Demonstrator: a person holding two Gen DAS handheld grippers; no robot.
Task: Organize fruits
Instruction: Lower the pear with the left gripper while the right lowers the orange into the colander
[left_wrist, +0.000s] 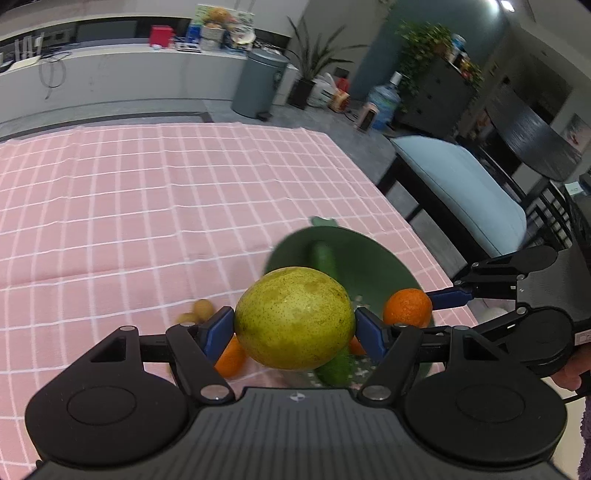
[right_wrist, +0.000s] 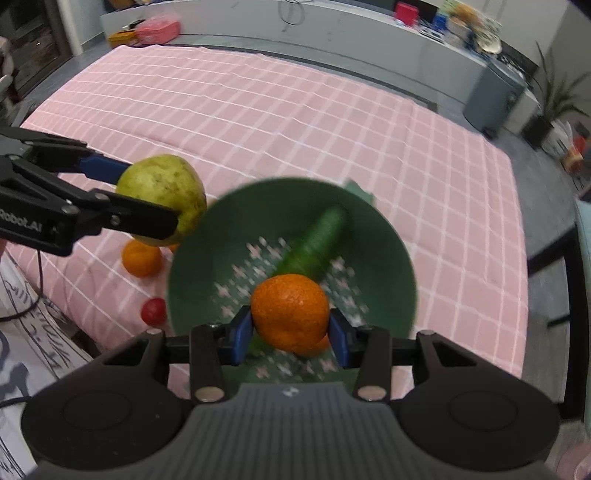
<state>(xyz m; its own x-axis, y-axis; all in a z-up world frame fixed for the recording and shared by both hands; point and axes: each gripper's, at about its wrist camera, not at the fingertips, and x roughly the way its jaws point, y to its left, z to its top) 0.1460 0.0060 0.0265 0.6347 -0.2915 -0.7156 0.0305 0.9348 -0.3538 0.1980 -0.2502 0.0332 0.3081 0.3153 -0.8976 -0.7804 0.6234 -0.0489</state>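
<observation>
- Your left gripper (left_wrist: 294, 325) has its jaws clamped on a yellow-green pear (left_wrist: 294, 317), blue pads pressed to either side of it; the pear hangs above the worktop, just at the left rim of the green bowl (right_wrist: 388, 236).
- In the right wrist view, the same left gripper (right_wrist: 149, 195) comes in from the left edge, pear (right_wrist: 162, 195) between its fingers.
- Below the pear, on the pink checked cloth (right_wrist: 295, 118), lies a loose orange (right_wrist: 142, 258); a small red fruit (right_wrist: 153, 311) sits nearer the worktop edge, just beside the bowl's wall.
- In the left wrist view, two small tan fruits (left_wrist: 197, 311) lie on the cloth left of the jaws; blurred, kind cannot be told.
- The bowl holds a green cucumber (right_wrist: 314, 242) lying slantwise across its perforated floor.
- Your right gripper (right_wrist: 290, 328) has its jaws closed on a second orange (right_wrist: 290, 312), held over the near part of the bowl, clear of the floor.
- A further patch of orange peeks out under that fruit; what it is cannot be told.
- In the left wrist view, the right gripper (left_wrist: 410, 308) enters from the right with its orange (left_wrist: 407, 308).
</observation>
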